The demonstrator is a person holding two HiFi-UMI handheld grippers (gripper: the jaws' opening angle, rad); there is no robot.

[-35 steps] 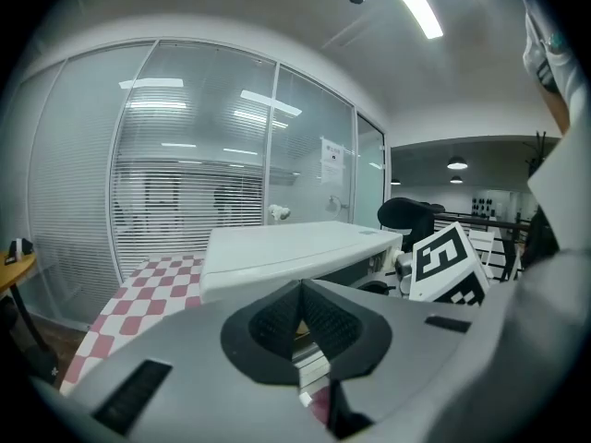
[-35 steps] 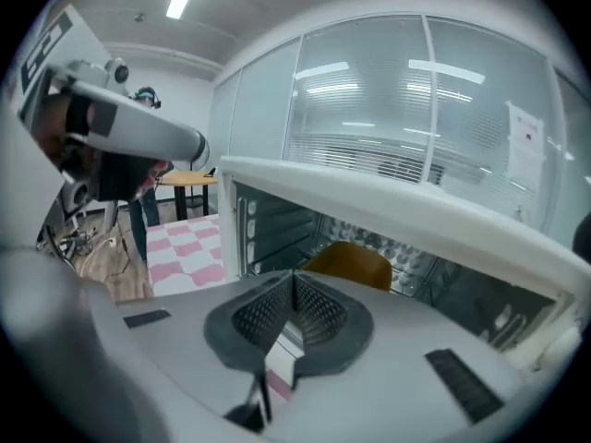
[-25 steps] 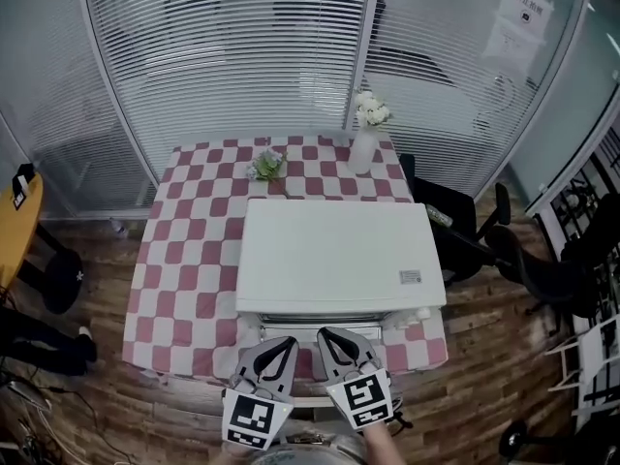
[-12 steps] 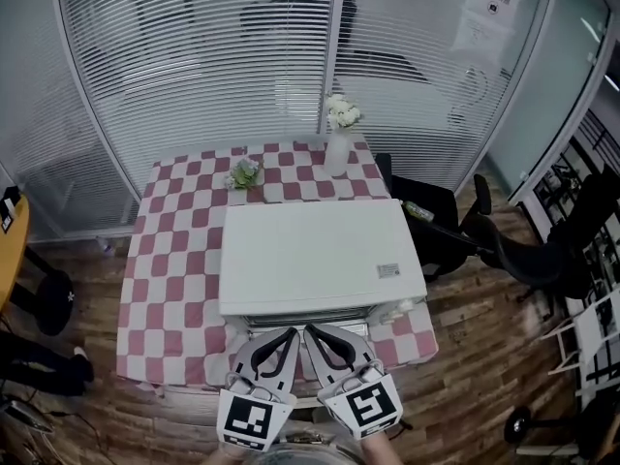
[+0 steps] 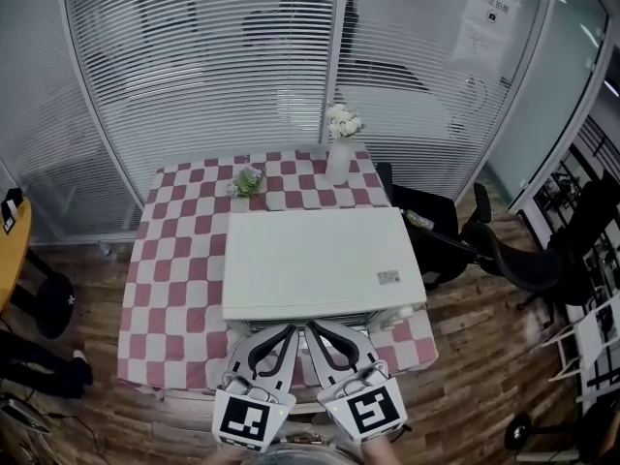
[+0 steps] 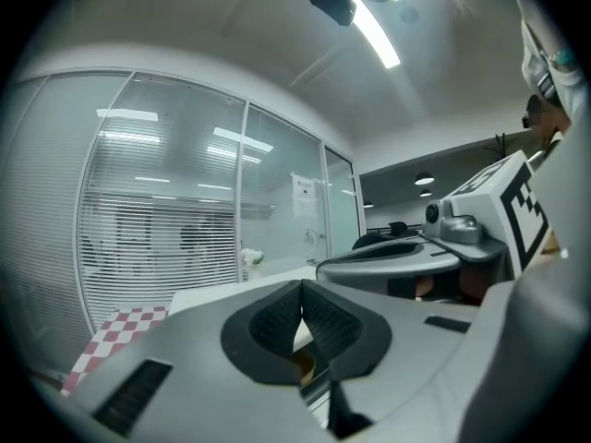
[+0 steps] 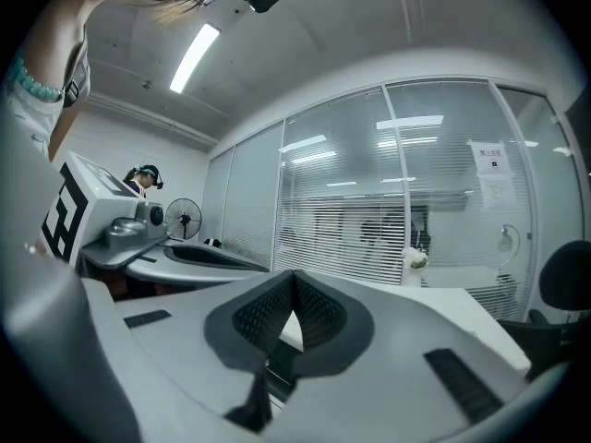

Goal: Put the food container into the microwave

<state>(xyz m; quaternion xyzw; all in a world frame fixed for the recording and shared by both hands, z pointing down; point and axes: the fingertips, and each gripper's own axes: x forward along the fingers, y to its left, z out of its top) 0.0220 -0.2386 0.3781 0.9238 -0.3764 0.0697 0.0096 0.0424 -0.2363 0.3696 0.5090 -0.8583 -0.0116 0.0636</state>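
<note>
Left claw [image 5: 281, 335]: jaws together, pads meeting, nothing between them. It is held low, just short of the front edge of the white box-shaped microwave [image 5: 320, 260]. In its own view only a dark strip of the oven front shows below the closed tips [image 6: 301, 289].

Pink-and-white checked worktop [image 5: 174, 279] runs out to the left of the left claw. A small green posy [image 5: 248, 180] sits beyond the oven.

Right claw [image 5: 325, 332]: also closed on nothing [image 7: 294, 280], just beside its partner. A white vase of white flowers [image 5: 338, 161] stands well beyond it, behind the oven. A black office chair [image 5: 542, 260] is off to its right.

Food container: in no view, so I cannot place it. Door state cannot be read from above.

Risks, as I judge them:
- Both claws are shut and empty, so nothing can be gripped until one opens.
- With the tips this near the oven front, a forward nudge could shove the oven back over the cloth towards the vase.
- The cloth may slide or ruck under a pull on the door.

Against a second ago: the worktop and oven then sat further right in the head view and now sit more central. The claws stay closed, and their tips have drawn slightly closer together.
</note>
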